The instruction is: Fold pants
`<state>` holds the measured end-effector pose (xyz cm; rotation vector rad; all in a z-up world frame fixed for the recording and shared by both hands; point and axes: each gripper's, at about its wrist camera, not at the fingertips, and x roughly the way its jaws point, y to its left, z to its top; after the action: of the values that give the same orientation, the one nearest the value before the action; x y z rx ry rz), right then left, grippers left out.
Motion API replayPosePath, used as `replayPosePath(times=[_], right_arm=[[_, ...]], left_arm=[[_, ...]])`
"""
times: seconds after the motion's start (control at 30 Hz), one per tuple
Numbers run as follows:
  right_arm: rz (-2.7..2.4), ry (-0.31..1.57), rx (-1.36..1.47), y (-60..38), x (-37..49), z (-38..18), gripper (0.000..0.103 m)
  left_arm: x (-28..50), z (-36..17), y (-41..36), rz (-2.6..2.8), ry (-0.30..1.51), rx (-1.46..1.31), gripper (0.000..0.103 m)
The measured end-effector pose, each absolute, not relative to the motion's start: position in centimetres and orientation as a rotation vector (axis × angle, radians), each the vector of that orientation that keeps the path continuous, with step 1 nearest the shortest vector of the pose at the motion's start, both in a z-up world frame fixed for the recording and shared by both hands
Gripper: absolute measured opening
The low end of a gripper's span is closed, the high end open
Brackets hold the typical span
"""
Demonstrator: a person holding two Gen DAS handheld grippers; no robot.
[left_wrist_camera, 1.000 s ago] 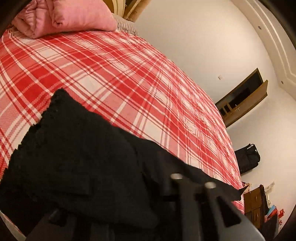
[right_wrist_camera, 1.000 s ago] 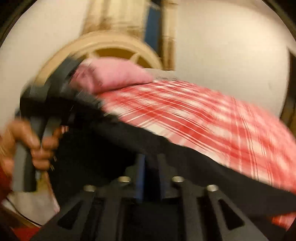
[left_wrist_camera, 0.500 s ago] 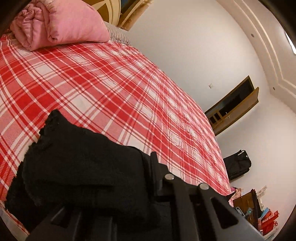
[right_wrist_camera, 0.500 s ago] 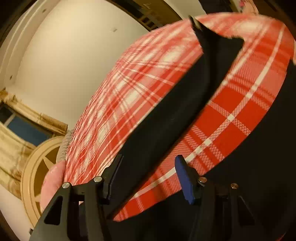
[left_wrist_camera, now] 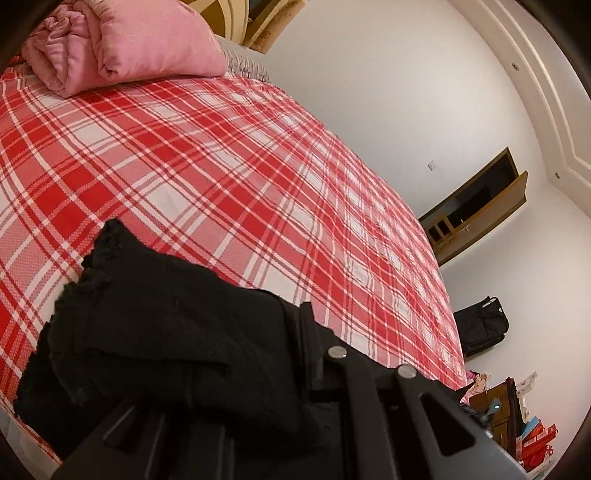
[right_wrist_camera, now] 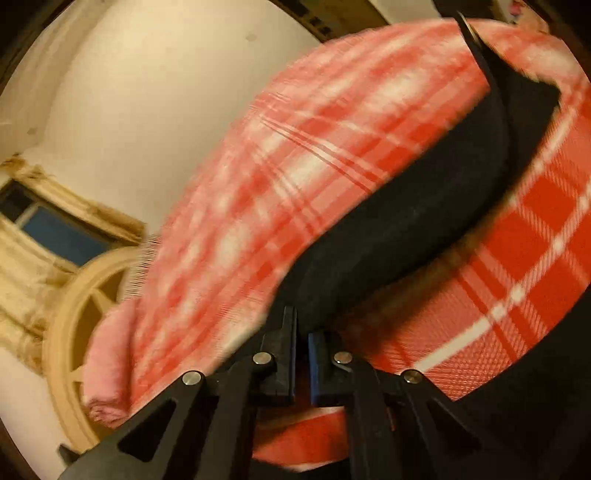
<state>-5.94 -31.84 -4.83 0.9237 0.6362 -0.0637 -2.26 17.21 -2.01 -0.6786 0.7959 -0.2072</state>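
Plainly, with the black pants (left_wrist_camera: 155,332) bunched near the bed's (left_wrist_camera: 258,177) near edge, the left gripper (left_wrist_camera: 291,354) buried in them with its grip unreadable, and the right gripper (right_wrist_camera: 302,338) pinching a leg, a tug could drag the bundle apart.

From my left gripper (left_wrist_camera: 258,369), the pants (left_wrist_camera: 147,332) lie bunched on the near left of the bed (left_wrist_camera: 240,184), draped over my fingers. The pillow (left_wrist_camera: 122,40) sits at the far left end, against the headboard (left_wrist_camera: 225,14). Right of the bed, a bag (left_wrist_camera: 480,326) stands on the floor against the wall, with a door (left_wrist_camera: 476,210) behind it. From my right gripper (right_wrist_camera: 302,332), a strip of the pants (right_wrist_camera: 424,221) runs from between my fingers up to the far right across the bed (right_wrist_camera: 258,184). The pillow (right_wrist_camera: 110,350) lies at the left, the headboard (right_wrist_camera: 74,332) behind it, and a window (right_wrist_camera: 55,229) above.
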Motion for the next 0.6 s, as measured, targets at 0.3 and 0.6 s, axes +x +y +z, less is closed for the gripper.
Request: replayPosePath(times=[0.3, 0.6], right_arm=[[0.069, 0.545, 0.786, -29.9, -16.2, 2.7, 0.005], [-0.057, 0.758, 0.663, -27.3, -23.4, -5.7, 0.005]], left_arm=[[-5.7, 0.4, 19.3, -0.257, 0.739, -0.706, 0.011], [-11.4, -3.4, 19.8, -0.173, 0.837, -0.567, 0.011]])
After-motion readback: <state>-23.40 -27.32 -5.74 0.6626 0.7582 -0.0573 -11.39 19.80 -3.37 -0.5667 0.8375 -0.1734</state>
